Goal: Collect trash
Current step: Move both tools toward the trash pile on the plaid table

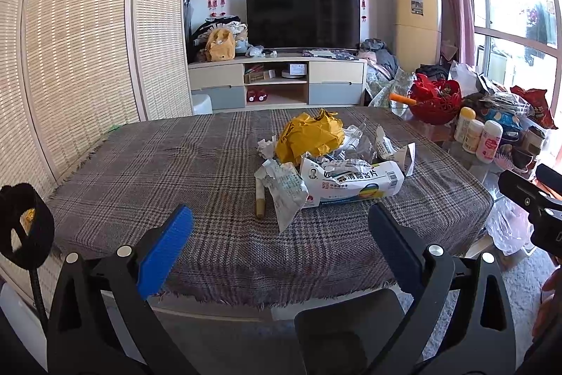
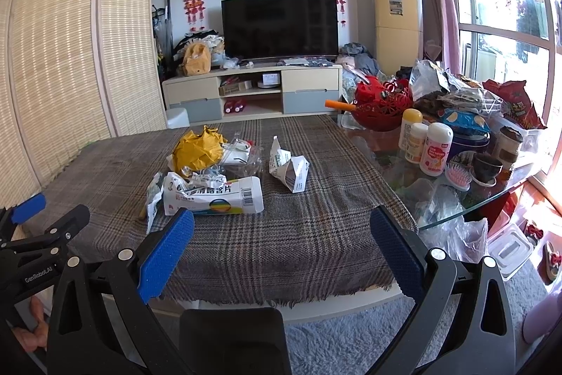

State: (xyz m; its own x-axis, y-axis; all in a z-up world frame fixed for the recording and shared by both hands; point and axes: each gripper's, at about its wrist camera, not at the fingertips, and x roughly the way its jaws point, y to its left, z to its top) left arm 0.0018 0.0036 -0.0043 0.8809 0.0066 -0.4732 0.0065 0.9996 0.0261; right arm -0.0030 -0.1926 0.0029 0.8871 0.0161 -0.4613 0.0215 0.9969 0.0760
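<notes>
From the left wrist, the left claw (image 1: 281,234) stood wide open and empty, its blue pads (image 1: 165,248) spread over the near edge of the plaid cloth (image 1: 158,164). The trash (image 1: 326,160) lay ahead of it and a little to its right, well apart from the fingertips: a crumpled yellow paper (image 1: 311,136) at the far side, a white box (image 1: 354,187) nearest the claw, a torn wrapper (image 1: 286,195) just left of the box, and a tan stick (image 1: 260,202) touching that wrapper's left side. Further right sat a red basket (image 1: 433,101) and three bottles (image 1: 477,136) (on the glass part of the table). The right claw (image 1: 534,209) showed as a black body at the far right edge; from here I could not tell how its fingers stood.

From the right wrist, the right claw (image 2: 281,234) was likewise wide open, holding nothing. The box (image 2: 214,195) lay just ahead of its left pad (image 2: 165,255), near but not touching. The yellow paper (image 2: 200,150) sat beyond the box, and a folded white scrap (image 2: 289,167) stood alone, straight ahead. The bottles (image 2: 426,143) and basket (image 2: 383,108) were ahead to the right. The left claw (image 2: 31,220) reached in at the left edge, one blue pad showing.
</notes>
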